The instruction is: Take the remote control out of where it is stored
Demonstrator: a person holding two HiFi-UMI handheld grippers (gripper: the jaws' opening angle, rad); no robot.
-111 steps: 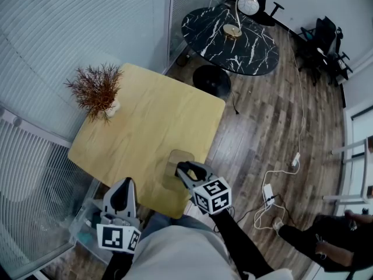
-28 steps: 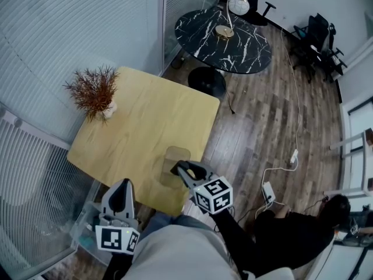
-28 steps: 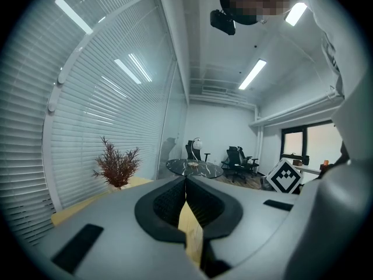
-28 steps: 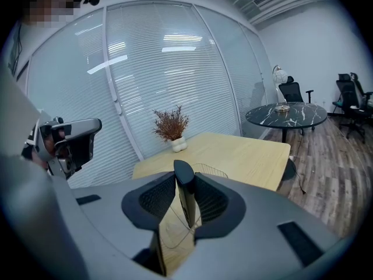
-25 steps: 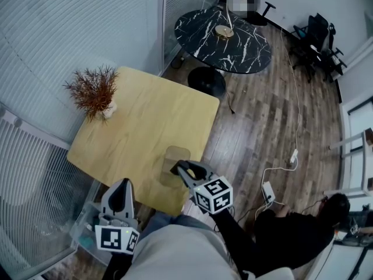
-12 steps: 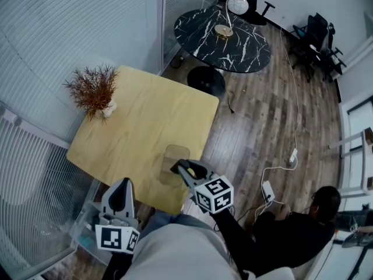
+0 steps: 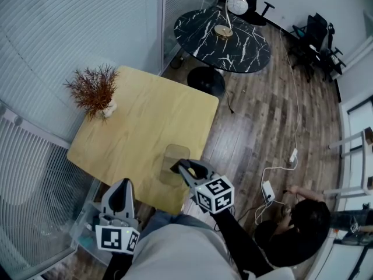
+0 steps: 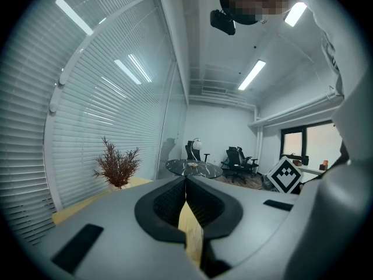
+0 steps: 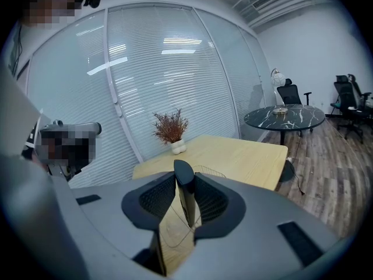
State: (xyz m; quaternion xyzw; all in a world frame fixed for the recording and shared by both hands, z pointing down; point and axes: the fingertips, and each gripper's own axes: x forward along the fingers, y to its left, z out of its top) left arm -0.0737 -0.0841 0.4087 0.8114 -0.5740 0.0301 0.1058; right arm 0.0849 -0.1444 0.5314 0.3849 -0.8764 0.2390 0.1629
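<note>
A slim black remote control (image 9: 184,182) stands upright between the jaws of my right gripper (image 9: 185,185), which is shut on it. Just beneath it is a clear mesh-like holder (image 9: 210,168) on the pale wooden table (image 9: 239,156). In the head view the right gripper (image 7: 182,169) hangs over that holder (image 7: 172,156) near the table's (image 7: 145,121) front edge, with the remote's dark end (image 7: 175,169) barely showing. My left gripper (image 7: 122,184) is held low off the table's near corner. Its jaws (image 8: 186,181) meet at the tips with nothing between them.
A dried reddish plant in a white pot (image 7: 96,92) stands at the table's far left corner. Behind it is a glass wall with blinds. A black marble round table (image 7: 224,37) with a lamp stands beyond. A person (image 7: 297,220) crouches by floor cables (image 7: 269,191) at lower right.
Both grippers and the remote have kept still. Only the person at the lower right has shifted, now bending lower over the cables.
</note>
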